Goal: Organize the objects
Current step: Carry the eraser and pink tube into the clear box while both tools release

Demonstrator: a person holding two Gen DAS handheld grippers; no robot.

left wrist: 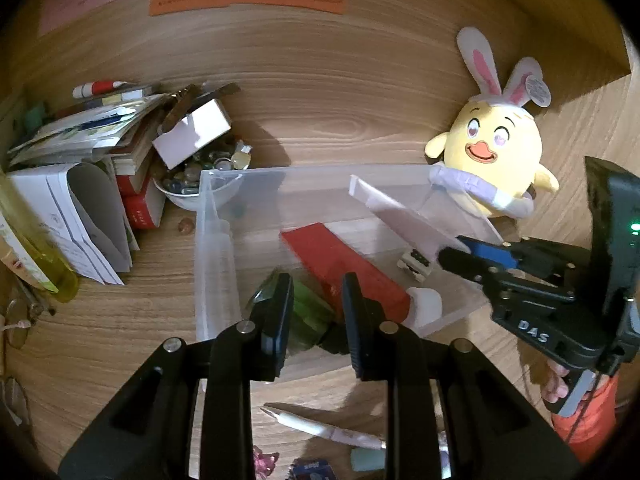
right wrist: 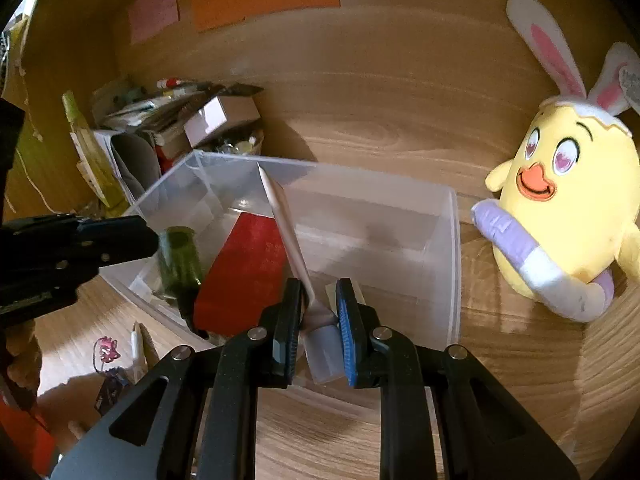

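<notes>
Right gripper [right wrist: 318,320] is clamped on the cap end of a white tube [right wrist: 286,232]; the tube is flat, pale and crimped at its far end, which slants up over the middle of a clear bin [right wrist: 450,248], its cap low near the bin's near wall; left gripper [left wrist: 316,312] holds a dark green bottle [left wrist: 310,316] between narrowly parted fingers, at the bin's near left corner; the bottle is glassy and translucent; a red tube [left wrist: 340,264] with a white cap lies slantwise on the bin floor, between the bottle and the white tube; the bin's right half is bare, its rim low and open above; the bin stands mid-desk [left wrist: 320,112]; a yellow plush chick [right wrist: 572,200] sits just beside the bin's right wall; a pile of books [left wrist: 132,184], papers and a bowl of pebbles [left wrist: 192,184] crowds the bin's far left corner; a white pen [left wrist: 320,426] lies on the desk's near edge, apart from the bin.
</notes>
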